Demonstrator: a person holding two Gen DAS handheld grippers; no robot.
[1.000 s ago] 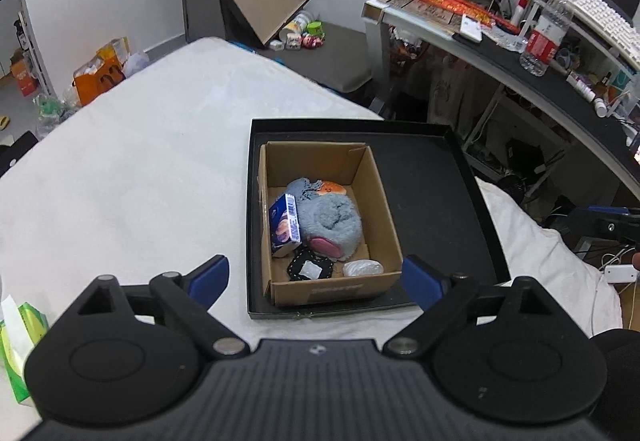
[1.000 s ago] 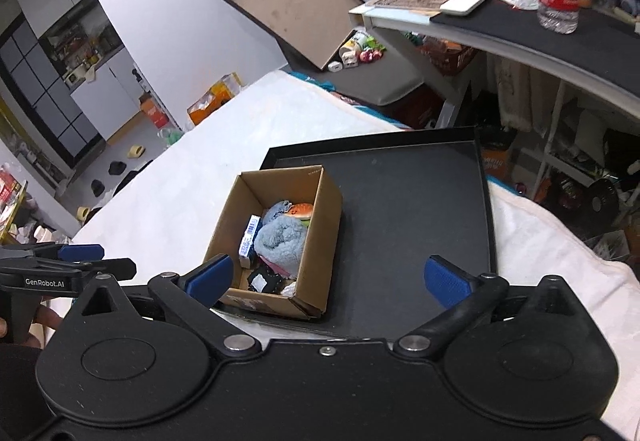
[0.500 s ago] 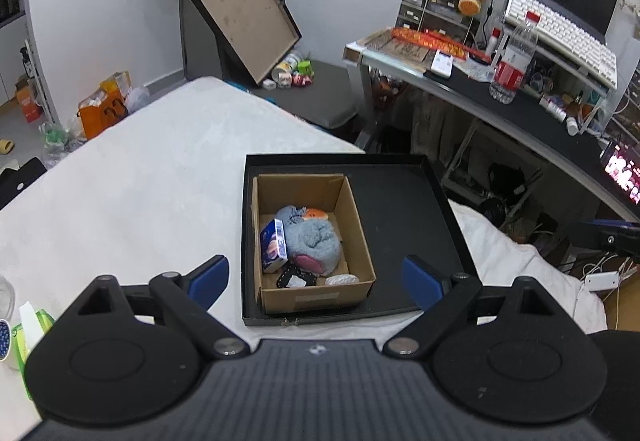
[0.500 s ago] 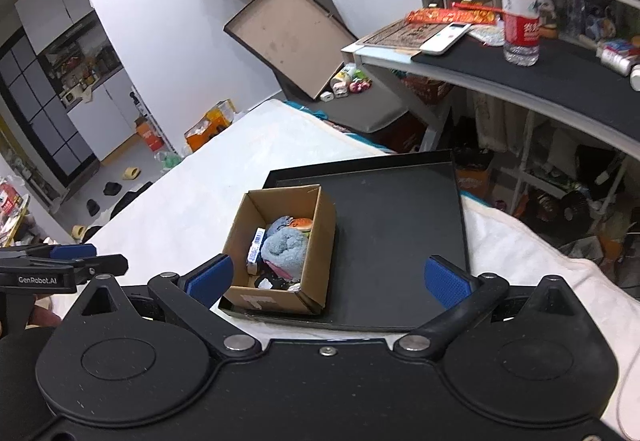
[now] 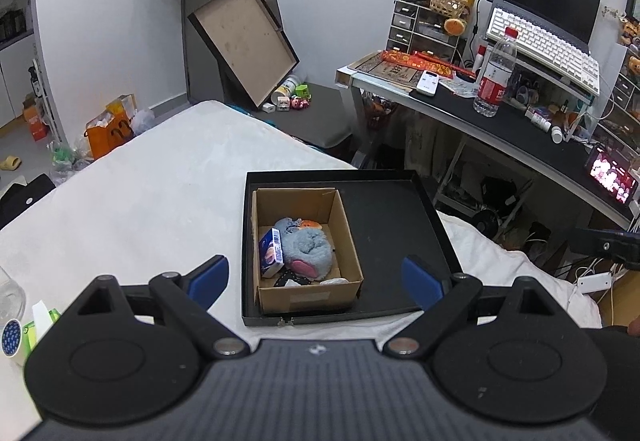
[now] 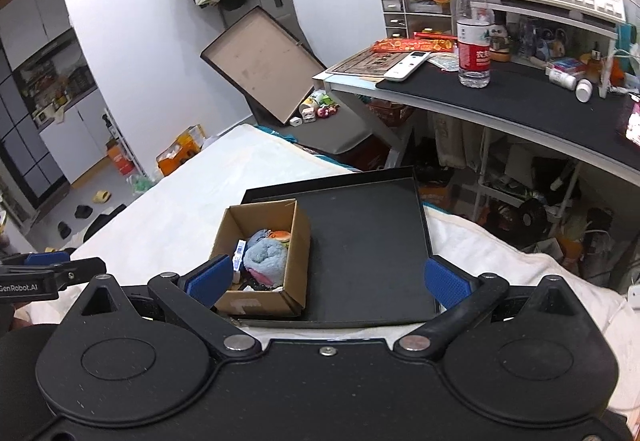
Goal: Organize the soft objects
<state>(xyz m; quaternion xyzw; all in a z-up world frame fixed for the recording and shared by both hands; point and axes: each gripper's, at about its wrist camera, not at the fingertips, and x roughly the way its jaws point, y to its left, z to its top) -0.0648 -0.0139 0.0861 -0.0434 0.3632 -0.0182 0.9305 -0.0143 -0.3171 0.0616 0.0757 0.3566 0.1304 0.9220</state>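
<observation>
Grippers: my left gripper (image 5: pixel 316 277) and my right gripper (image 6: pixel 326 279) both hang above the near edge of the bed, jaws spread wide, nothing between them.
Blue pads: my left ones (image 5: pixel 208 277) frame the box from either side in the left wrist view.
Cardboard box (image 5: pixel 306 295): open-topped, upright, standing in the left part of the black tray (image 5: pixel 394 217).
Tray: flat on the white bedcover (image 5: pixel 152 193), its right part bare.
Grey plush (image 5: pixel 306 251): lying in the middle of the box, a pink patch at its near end.
Orange soft piece (image 5: pixel 310 225): at the far end of the plush, touching it.
Blue-and-white packet (image 5: pixel 271 251): on edge against the box's left wall, just beside the plush.
Black item (image 5: pixel 292 277) and a pale item (image 5: pixel 334 281): at the box's near wall; I cannot tell what they are.
Water bottle (image 6: pixel 473 33): upright on the desk (image 6: pixel 520 105), well apart from the tray.
</observation>
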